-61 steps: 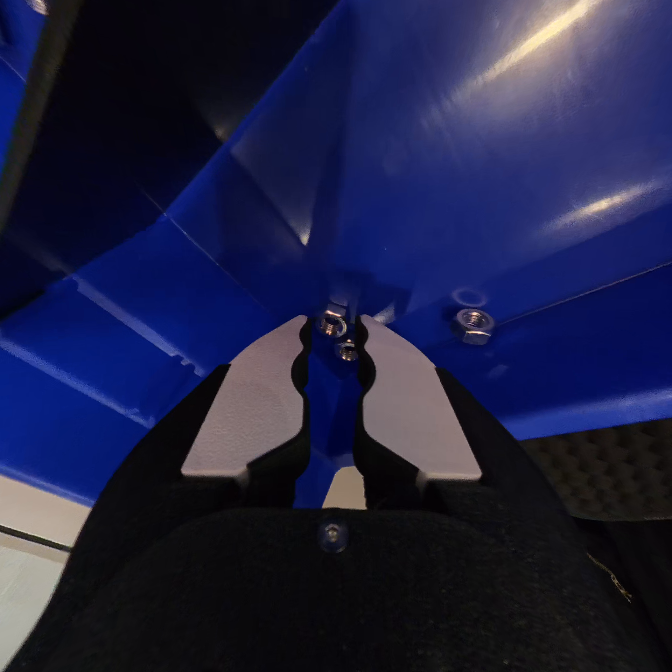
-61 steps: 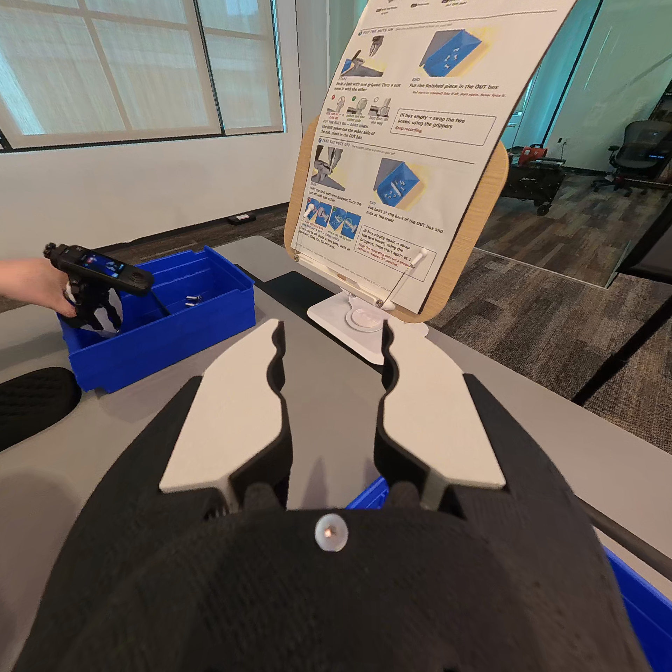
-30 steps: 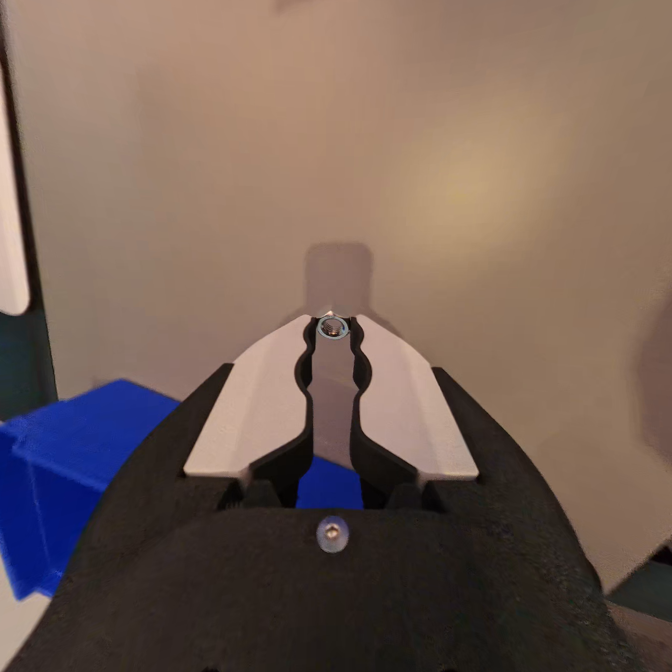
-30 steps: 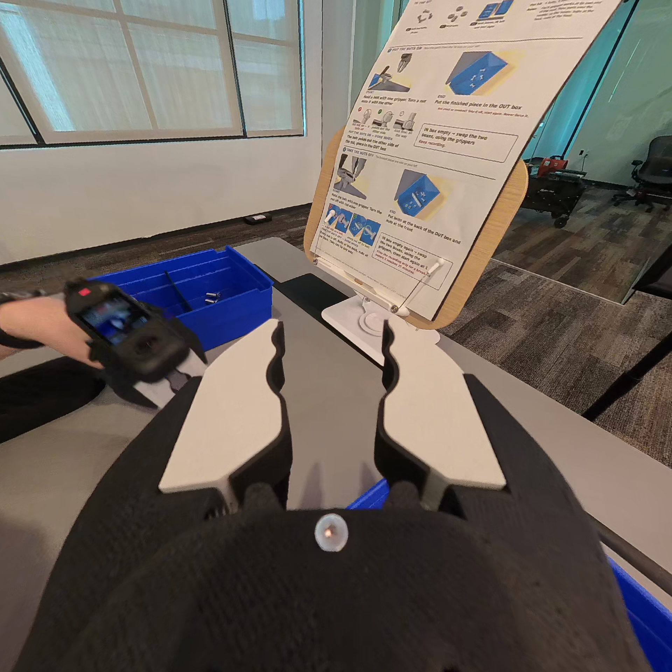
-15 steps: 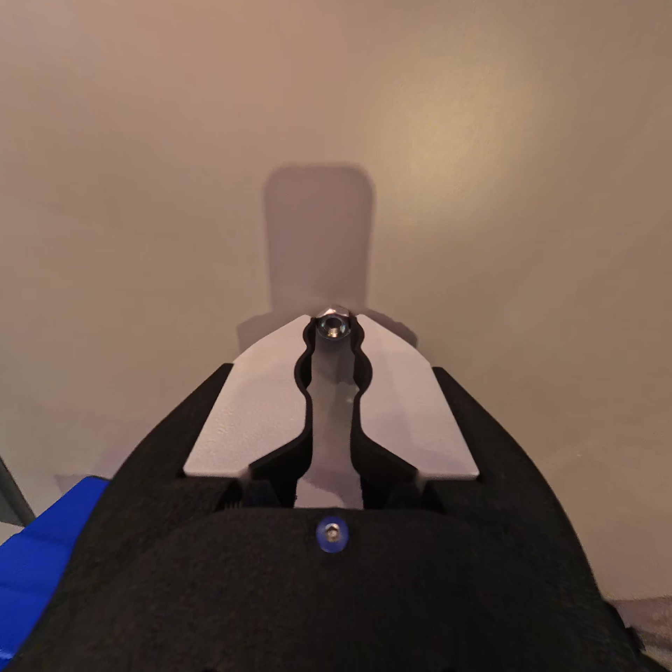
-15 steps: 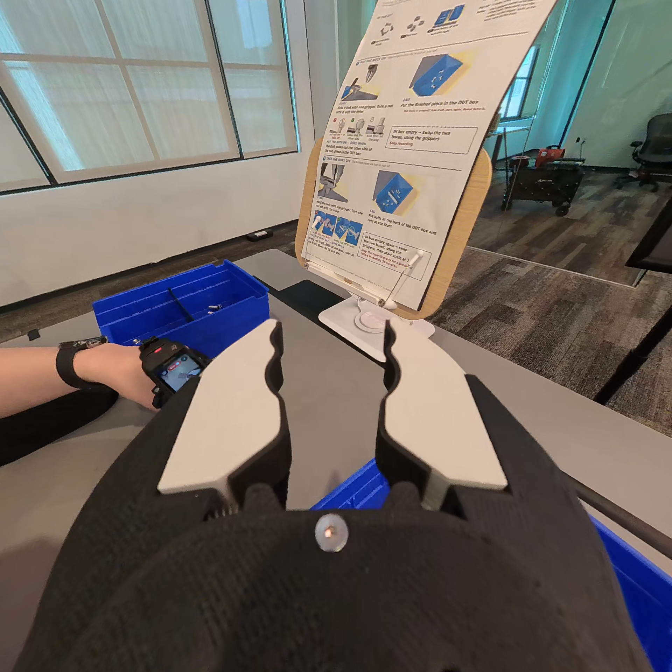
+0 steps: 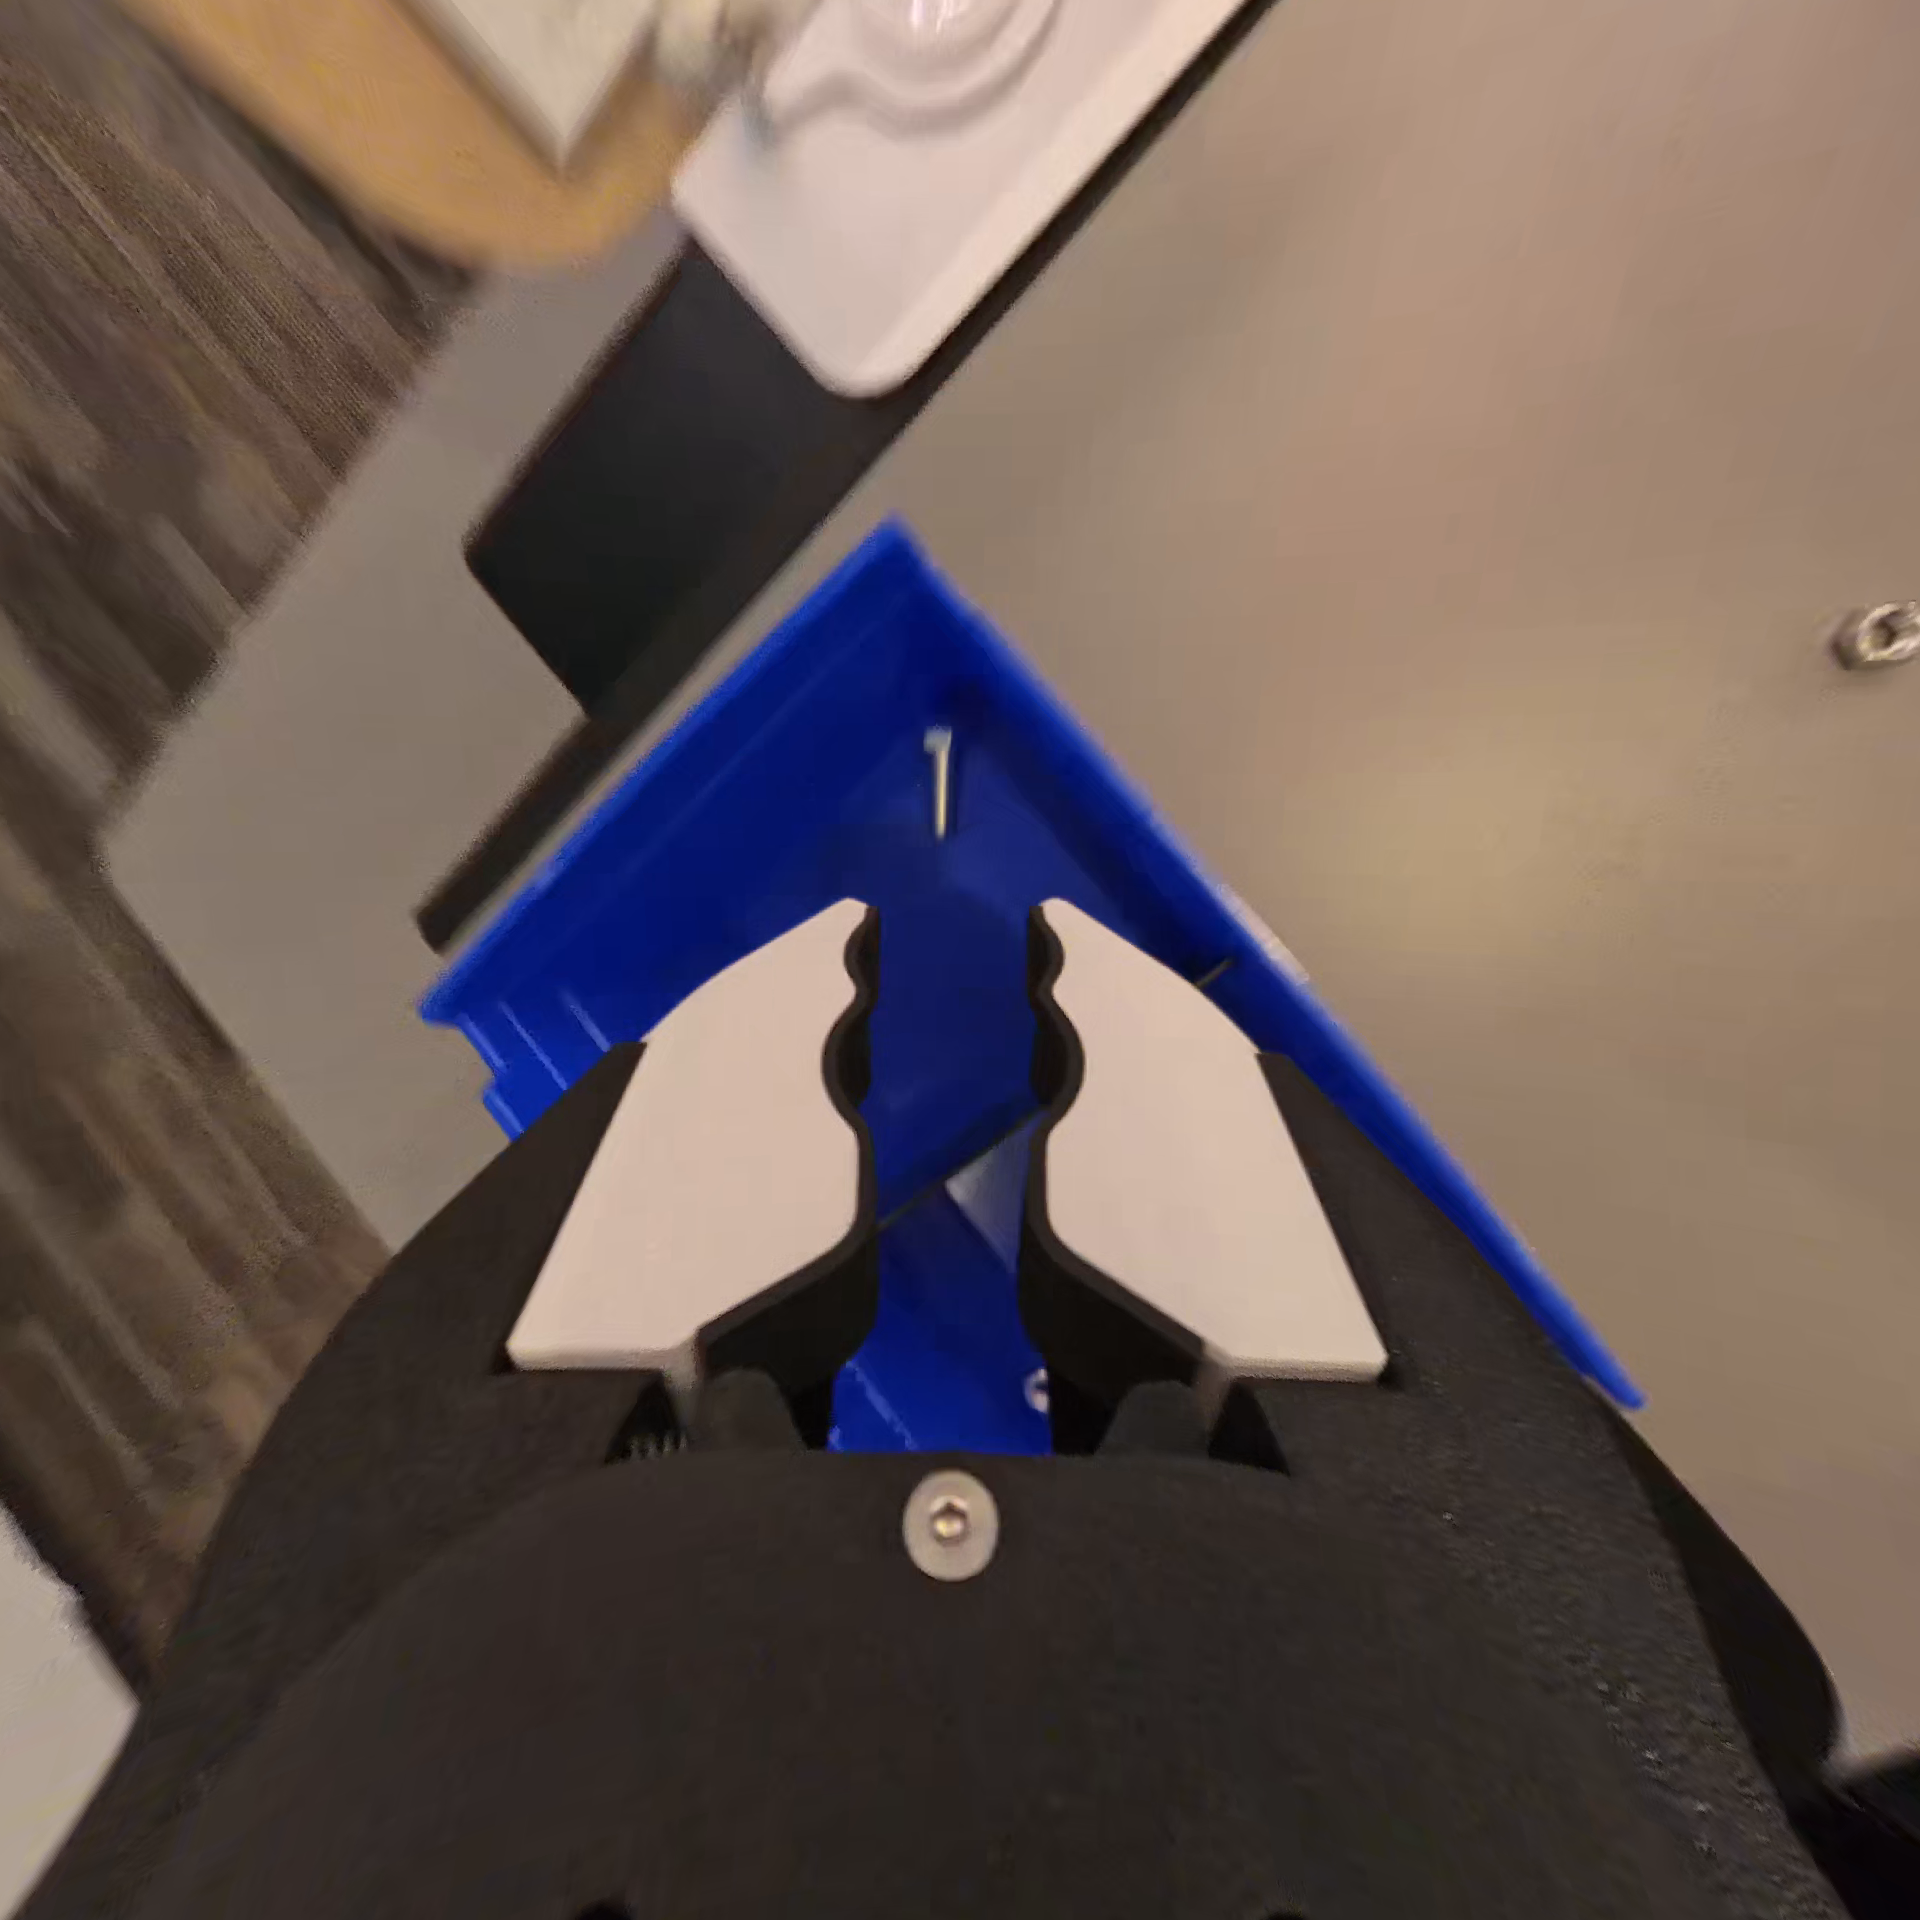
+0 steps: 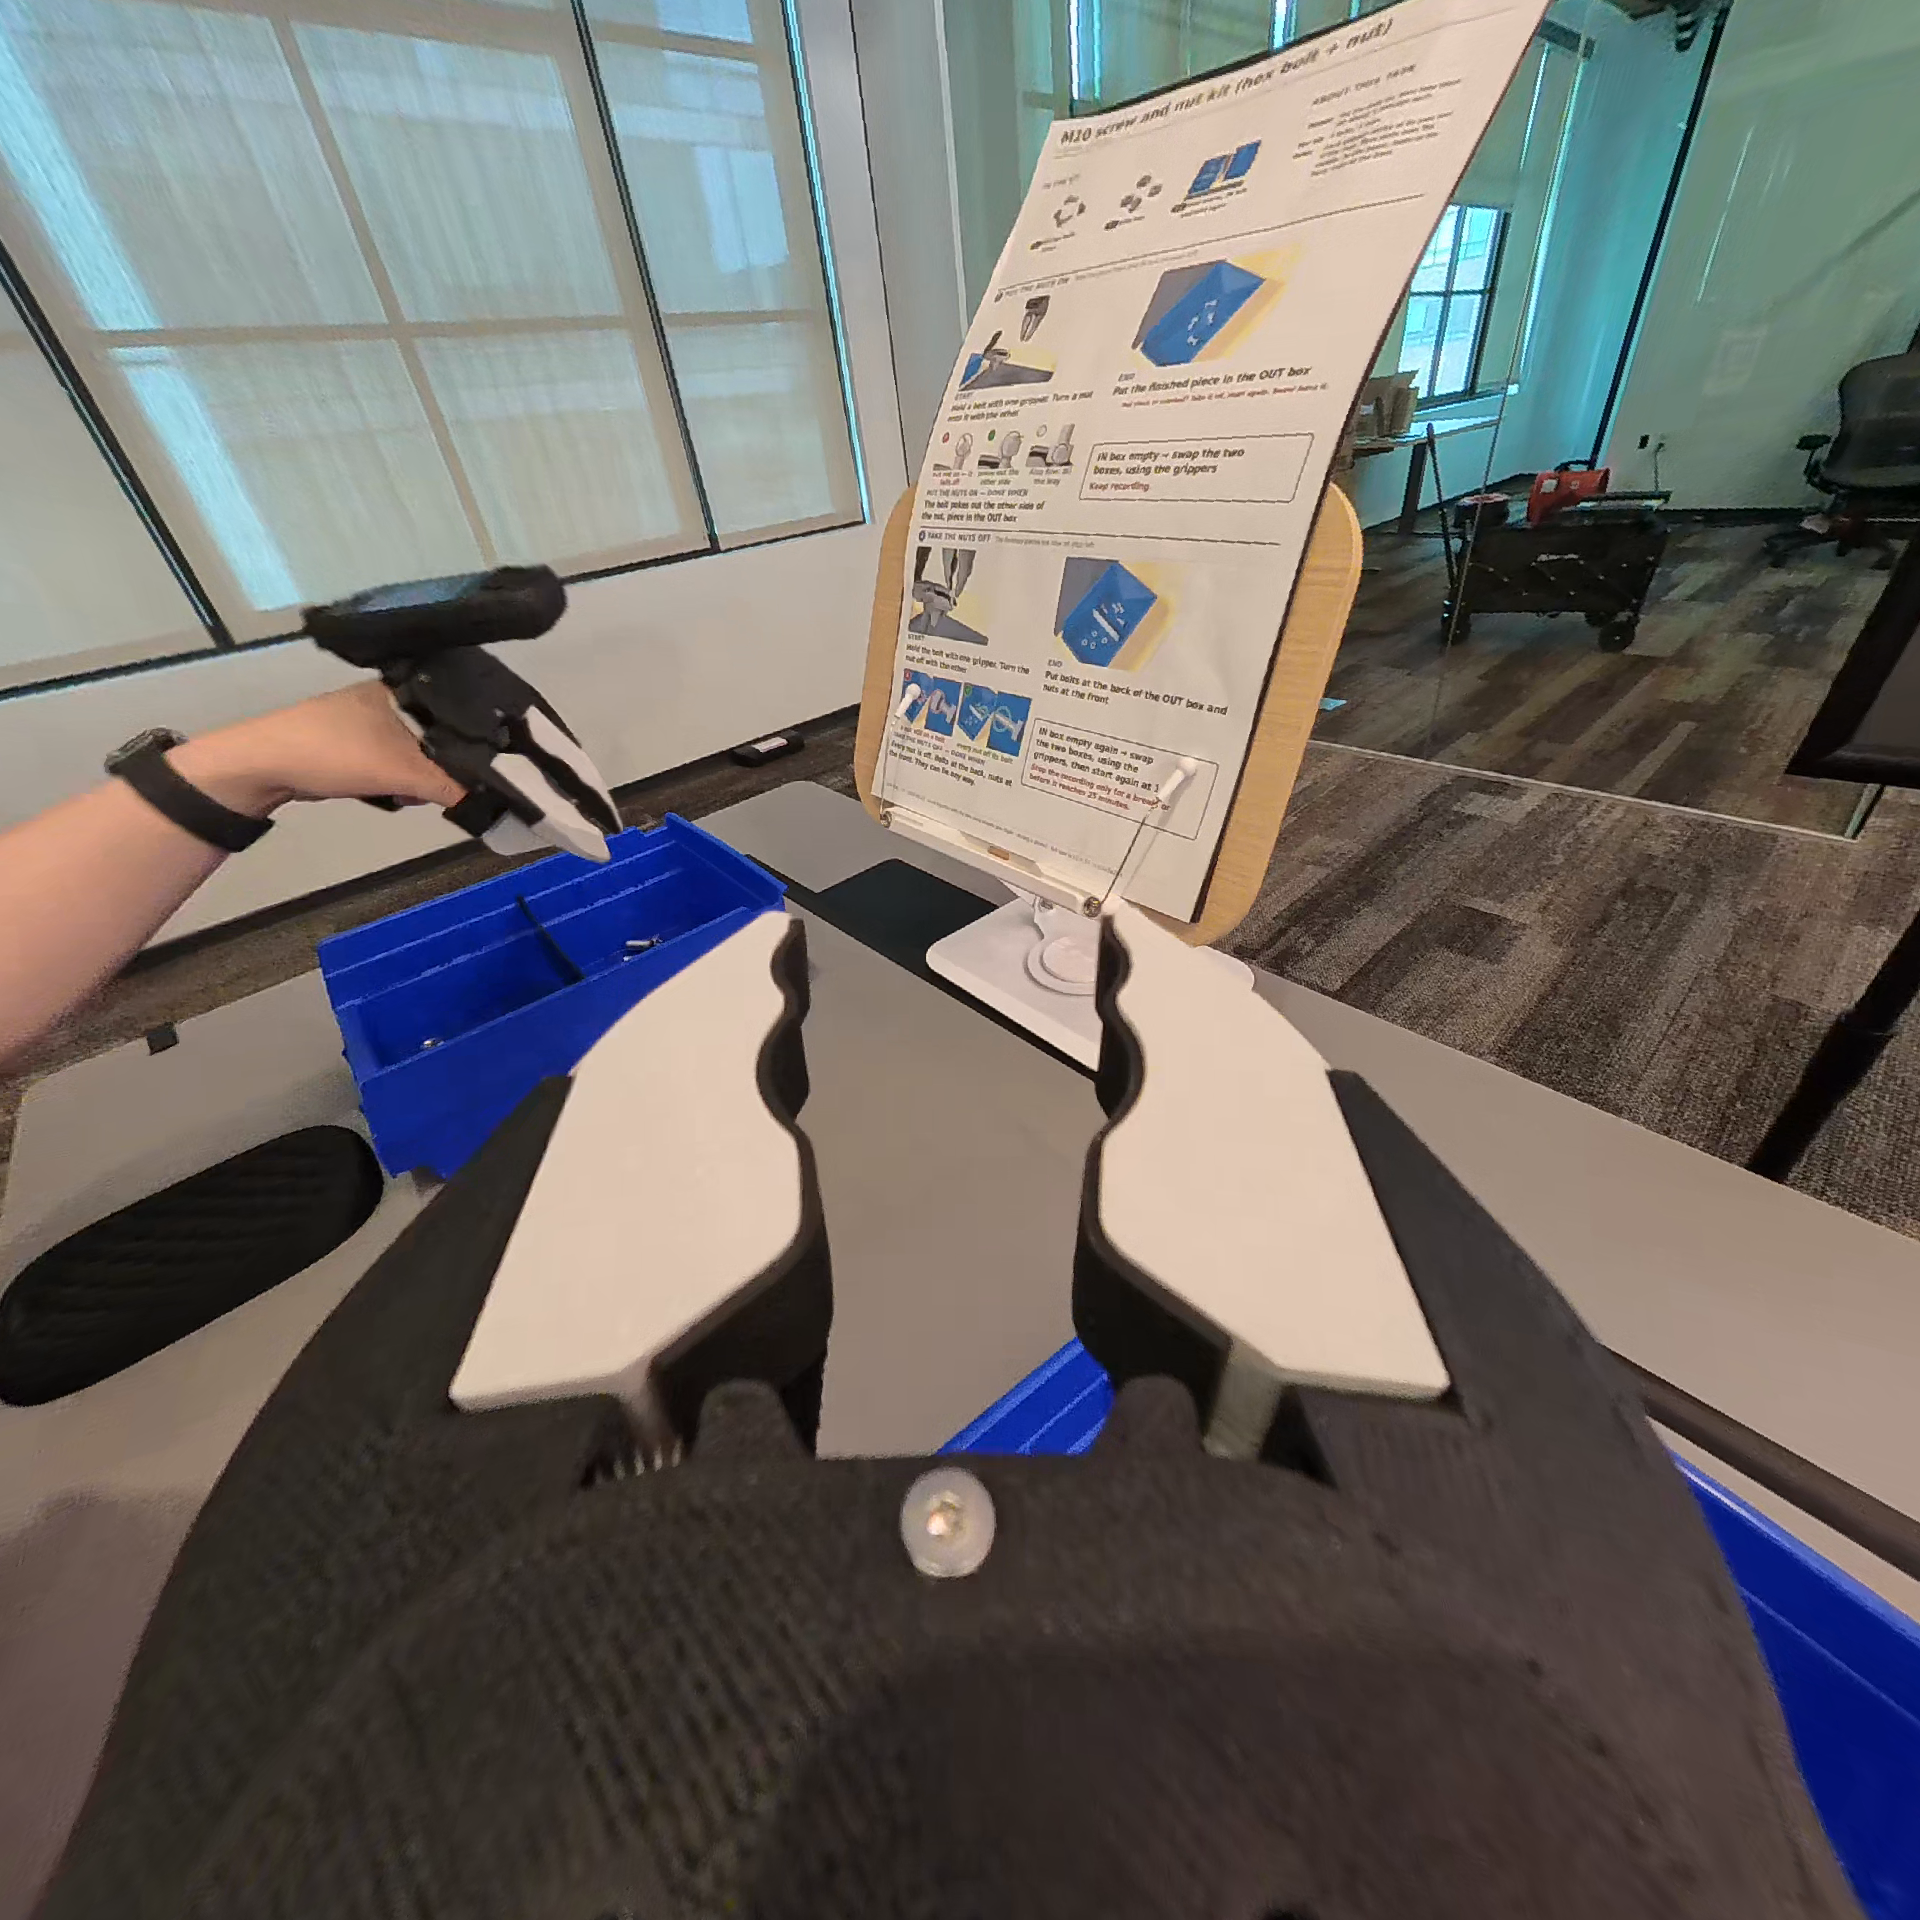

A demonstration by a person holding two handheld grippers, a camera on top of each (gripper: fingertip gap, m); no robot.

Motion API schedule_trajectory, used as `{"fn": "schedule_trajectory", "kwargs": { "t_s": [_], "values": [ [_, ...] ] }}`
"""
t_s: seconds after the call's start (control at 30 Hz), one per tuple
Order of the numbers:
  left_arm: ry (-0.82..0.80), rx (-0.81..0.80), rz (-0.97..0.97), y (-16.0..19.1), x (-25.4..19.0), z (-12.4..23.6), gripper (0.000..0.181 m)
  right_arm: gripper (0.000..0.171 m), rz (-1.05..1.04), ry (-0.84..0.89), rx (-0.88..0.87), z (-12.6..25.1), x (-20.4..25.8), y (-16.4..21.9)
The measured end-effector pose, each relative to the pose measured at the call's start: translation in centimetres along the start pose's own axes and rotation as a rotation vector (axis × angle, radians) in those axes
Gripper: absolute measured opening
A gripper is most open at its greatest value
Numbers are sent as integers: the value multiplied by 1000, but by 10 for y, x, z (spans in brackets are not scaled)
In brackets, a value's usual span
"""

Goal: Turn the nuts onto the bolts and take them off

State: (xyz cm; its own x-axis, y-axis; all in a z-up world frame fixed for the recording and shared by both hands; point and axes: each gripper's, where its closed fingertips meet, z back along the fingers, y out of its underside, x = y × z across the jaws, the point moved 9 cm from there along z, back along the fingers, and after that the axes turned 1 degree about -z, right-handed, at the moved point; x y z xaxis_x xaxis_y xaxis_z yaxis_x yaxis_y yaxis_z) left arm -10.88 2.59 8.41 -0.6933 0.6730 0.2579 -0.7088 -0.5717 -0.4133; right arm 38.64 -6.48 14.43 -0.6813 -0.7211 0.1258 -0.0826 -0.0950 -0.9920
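In the left wrist view my left gripper (image 7: 951,914) is open and empty, held over the back corner of a blue bin (image 7: 727,727). A small bolt (image 7: 940,779) lies in that corner. A silver nut (image 7: 1875,639) lies on the grey table to the right of the bin. In the right wrist view my right gripper (image 8: 951,935) is open and empty above the table. There the left gripper (image 8: 587,836) hangs above the blue bin (image 8: 468,1081), which holds a bolt (image 8: 639,943) in its back compartment and a nut (image 8: 431,1039) in its front one.
An instruction sheet on a wooden board with a white stand (image 8: 1101,582) stands at the back of the grey table (image 8: 935,1143). A second blue bin (image 8: 1818,1662) lies under my right gripper. A black pad (image 8: 177,1247) lies at the left. A black mat (image 7: 665,499) lies behind the bin. My right fingertips sit around 45 cm from my left ones.
My left gripper held a nut low over the table; now its jaws are apart and empty, a nut lies on the table, and it has risen over the blue bin. The right gripper barely moved.
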Motion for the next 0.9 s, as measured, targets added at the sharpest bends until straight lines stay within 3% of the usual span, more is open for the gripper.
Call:
{"fn": "schedule_trajectory", "kwargs": {
  "t_s": [0.03,0.13,0.3,0.47,0.63,0.9],
  "values": [
    [51,32,60,11,16,-9,27,54,1,5,6,-1,0,1],
    [127,70,176,41,47,-42,24,54,6,23,33,-6,-1,4],
    [167,218,20,73,55,-86,23,54,22,46,81,-16,-1,8],
    [276,82,-21,48,36,-108,27,55,50,76,148,-30,-3,16],
    [234,35,-77,39,25,-134,28,56,64,136,217,-33,-11,24],
    [206,123,-71,35,18,-159,28,56,49,150,223,-32,-16,26]
  ]
}}
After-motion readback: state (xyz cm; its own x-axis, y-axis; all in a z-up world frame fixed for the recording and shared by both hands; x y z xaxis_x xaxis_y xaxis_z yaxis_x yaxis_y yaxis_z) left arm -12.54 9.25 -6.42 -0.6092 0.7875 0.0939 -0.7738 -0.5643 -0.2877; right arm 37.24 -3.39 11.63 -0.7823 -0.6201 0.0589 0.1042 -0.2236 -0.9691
